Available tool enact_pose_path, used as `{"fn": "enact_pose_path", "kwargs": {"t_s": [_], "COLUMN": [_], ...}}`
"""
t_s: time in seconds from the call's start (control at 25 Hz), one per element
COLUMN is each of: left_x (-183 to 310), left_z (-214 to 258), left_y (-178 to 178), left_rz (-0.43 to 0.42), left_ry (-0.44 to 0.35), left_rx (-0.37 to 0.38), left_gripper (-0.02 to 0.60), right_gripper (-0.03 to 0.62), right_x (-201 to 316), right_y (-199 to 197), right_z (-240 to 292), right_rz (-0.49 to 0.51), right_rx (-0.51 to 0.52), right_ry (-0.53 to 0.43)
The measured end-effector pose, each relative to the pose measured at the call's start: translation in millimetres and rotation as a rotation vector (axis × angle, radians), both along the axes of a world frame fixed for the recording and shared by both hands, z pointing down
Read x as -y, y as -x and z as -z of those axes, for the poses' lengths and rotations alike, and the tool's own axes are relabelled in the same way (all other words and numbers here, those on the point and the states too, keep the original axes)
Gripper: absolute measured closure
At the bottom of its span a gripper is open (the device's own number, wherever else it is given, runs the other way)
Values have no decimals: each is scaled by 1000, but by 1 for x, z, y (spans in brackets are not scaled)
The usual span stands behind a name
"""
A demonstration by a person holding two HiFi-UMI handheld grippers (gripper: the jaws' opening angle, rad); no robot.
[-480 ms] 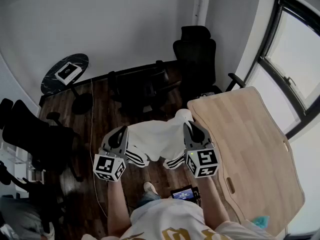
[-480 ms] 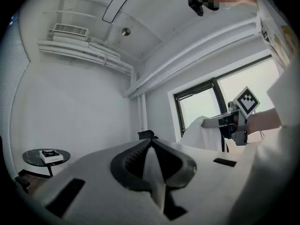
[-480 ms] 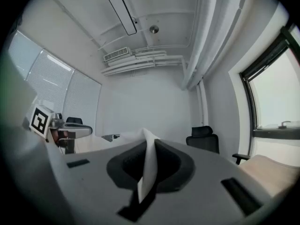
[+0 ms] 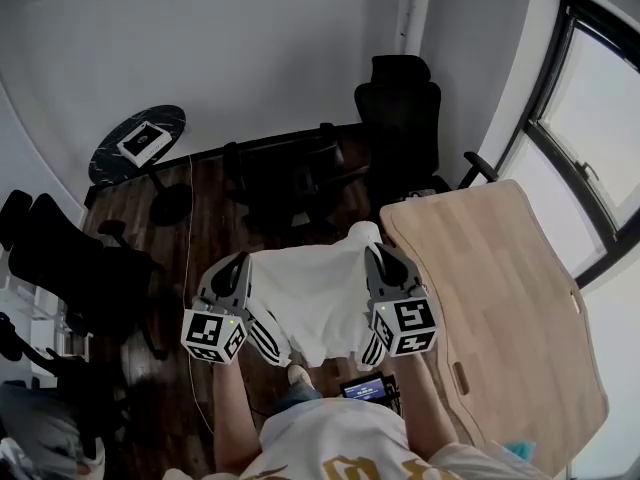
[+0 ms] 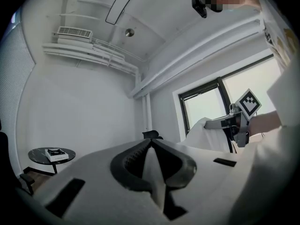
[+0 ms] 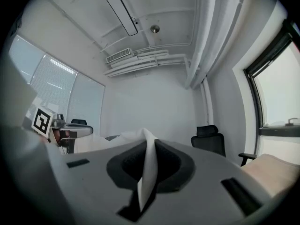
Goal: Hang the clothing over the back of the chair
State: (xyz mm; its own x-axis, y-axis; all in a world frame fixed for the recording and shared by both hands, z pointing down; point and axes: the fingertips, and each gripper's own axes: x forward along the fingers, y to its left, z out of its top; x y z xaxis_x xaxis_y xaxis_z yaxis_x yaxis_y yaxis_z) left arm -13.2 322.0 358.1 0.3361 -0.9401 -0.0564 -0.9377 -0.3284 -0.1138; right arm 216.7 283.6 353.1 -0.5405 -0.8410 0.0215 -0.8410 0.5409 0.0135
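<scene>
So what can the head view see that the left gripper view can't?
Only the head view shows the wooden table, the dark floor and the clothing's striped ends. Only the left gripper view shows the ceiling with its air vent, and the left gripper close up, its jaws shut on a white fold. Both show the white clothing, the right gripper, the round side table and a black chair by the wall.
</scene>
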Motion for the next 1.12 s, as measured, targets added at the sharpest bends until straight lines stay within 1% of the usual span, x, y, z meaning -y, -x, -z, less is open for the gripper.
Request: {"fn": "enact_pose_path", "kwargs": {"t_s": [0.08,0.28,0.48,0.64,0.96,1.12], "left_x": [0,15,52,100,224,277], "left_z": [4,13,13,11,6,3], "left_y": [2,13,26,39,83,104], "left_rz": [4,22,27,17,-49,-83], "left_ry": [-9,-26,-33,-41,-20,-21], "left_rx": [-11,-32,-39,-45,-66,-82], "left_gripper": [560,560,560,560,560,560], "right_gripper": [568,568,568,568,568,568], "right_x": [3,21,59,104,207,251], "right_y": [1,8,23,37,79,101], "right_z": [1,3,2,-3,-6,-8], "right_rz": [10,30,43,38,-29,-60], "right_rx": [12,-4,5,5,-21,-42], "right_ry": [-4,-9,-10,-7,20,24]}}
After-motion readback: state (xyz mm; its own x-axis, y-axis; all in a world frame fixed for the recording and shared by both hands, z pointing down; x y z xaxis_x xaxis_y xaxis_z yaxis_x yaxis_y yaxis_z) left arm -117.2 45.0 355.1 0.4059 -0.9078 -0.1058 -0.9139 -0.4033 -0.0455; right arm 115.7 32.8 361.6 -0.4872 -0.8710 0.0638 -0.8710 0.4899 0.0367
